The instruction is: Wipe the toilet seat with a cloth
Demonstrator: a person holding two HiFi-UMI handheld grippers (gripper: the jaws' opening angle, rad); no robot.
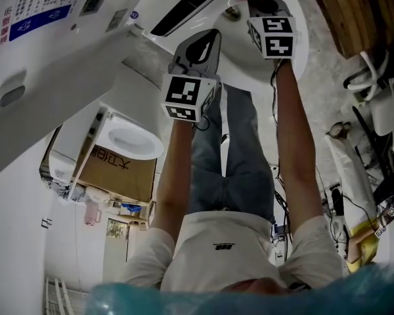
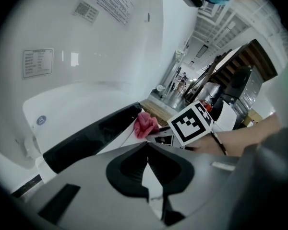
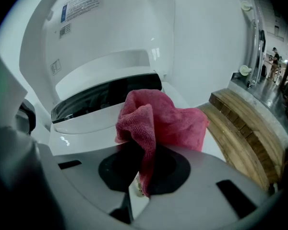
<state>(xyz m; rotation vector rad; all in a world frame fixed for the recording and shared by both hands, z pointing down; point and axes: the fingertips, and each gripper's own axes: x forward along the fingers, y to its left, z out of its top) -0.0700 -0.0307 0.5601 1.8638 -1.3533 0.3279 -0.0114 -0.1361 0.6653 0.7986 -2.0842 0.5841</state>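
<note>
The cloth (image 3: 165, 121) is pinched in the shut right claw (image 3: 140, 178) and bunched over the rear of the seat (image 3: 93, 123), below the raised lid (image 3: 110, 37). The left claw (image 2: 147, 150) is closed on nothing and held beside it. Only a narrow fold seems to be gripped, so the cloth could be dragged out of the claw if pressed hard and pulled across the seat. Much of the seat could be missed by the bunched wad, or the plastic scraped by the claw tips.
</note>
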